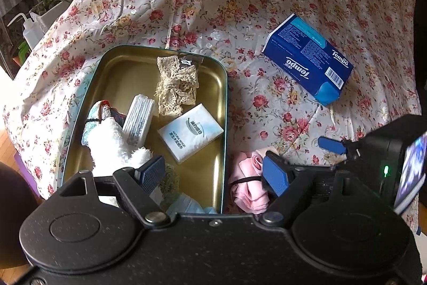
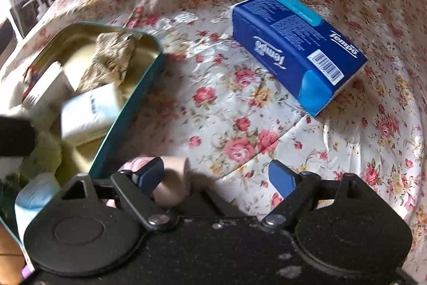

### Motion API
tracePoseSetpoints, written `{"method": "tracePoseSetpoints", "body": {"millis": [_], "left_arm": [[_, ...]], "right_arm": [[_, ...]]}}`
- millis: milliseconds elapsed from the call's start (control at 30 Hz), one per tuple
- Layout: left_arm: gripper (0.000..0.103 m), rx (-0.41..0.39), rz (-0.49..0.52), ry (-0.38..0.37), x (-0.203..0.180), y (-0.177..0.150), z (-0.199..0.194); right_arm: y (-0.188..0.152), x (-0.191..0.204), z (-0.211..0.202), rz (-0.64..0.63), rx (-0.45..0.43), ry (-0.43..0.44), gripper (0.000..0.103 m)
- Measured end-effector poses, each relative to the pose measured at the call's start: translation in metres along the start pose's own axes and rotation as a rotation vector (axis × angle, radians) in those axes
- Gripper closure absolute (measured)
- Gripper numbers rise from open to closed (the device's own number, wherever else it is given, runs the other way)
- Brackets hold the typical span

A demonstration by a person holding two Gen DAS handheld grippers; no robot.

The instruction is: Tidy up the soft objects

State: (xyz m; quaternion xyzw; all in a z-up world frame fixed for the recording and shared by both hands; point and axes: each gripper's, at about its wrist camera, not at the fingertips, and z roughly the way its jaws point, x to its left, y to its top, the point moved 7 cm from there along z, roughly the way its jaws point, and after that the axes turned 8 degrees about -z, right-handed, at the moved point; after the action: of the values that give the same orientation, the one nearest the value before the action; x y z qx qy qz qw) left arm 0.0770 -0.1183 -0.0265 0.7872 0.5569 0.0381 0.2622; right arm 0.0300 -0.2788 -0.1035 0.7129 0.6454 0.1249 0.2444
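1. Done: lace (image 1: pixel 176 86), tissue packs (image 1: pixel 190 135) and white towel (image 1: pixel 117 148) lie in the tin (image 1: pixel 225 108).
2. Left: pink cloth (image 1: pixel 249 186) just right of the tin; blue Tempo pack (image 2: pixel 296 50) far right.
3. Left gripper (image 1: pixel 213 174) and right gripper (image 2: pixel 216 176): fingers wide, empty.

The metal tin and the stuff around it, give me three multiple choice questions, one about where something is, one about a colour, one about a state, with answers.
1. Where does the blue Tempo tissue pack lie?
A. Inside the tin
B. On the floral cloth, apart from the tin
C. Between the left gripper's fingers

2. What colour is the bundled fabric just outside the tin?
A. Pink
B. Green
C. Black

3. How does the left gripper stand?
A. Shut on the lace
B. Shut on the white tissue packet
C. Open, holding nothing

Answers: 1 B, it rests on the floral cloth to the tin's right. 2 A, it shows pink folds. 3 C, its fingers stand apart over the tin's wall.
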Motion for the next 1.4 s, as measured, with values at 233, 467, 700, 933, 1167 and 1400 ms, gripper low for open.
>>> {"method": "tracePoseSetpoints", "body": {"millis": [233,467,700,933,1167,1400], "left_arm": [[0.027,-0.001,0.004,-0.002,-0.001,-0.001,-0.001],[0.027,0.000,0.003,-0.002,-0.001,-0.001,0.000],[0.027,-0.002,0.006,-0.004,-0.002,-0.002,-0.001],[0.027,0.009,0.005,-0.007,-0.003,-0.003,0.001],[0.027,0.017,0.010,-0.004,-0.005,-0.005,0.003],[0.027,0.022,0.011,-0.004,-0.005,-0.006,0.004]], "right_arm": [[-0.013,-0.071,0.003,0.278,0.016,-0.146,0.023],[0.004,-0.003,-0.018,0.052,-0.050,0.104,0.020],[0.000,-0.006,0.001,0.045,-0.014,-0.021,0.022],[-0.010,-0.071,-0.004,0.273,-0.029,-0.179,0.023],[-0.002,-0.040,-0.005,0.191,-0.034,-0.056,0.023],[-0.008,-0.026,0.010,0.173,0.016,-0.063,0.032]]}}
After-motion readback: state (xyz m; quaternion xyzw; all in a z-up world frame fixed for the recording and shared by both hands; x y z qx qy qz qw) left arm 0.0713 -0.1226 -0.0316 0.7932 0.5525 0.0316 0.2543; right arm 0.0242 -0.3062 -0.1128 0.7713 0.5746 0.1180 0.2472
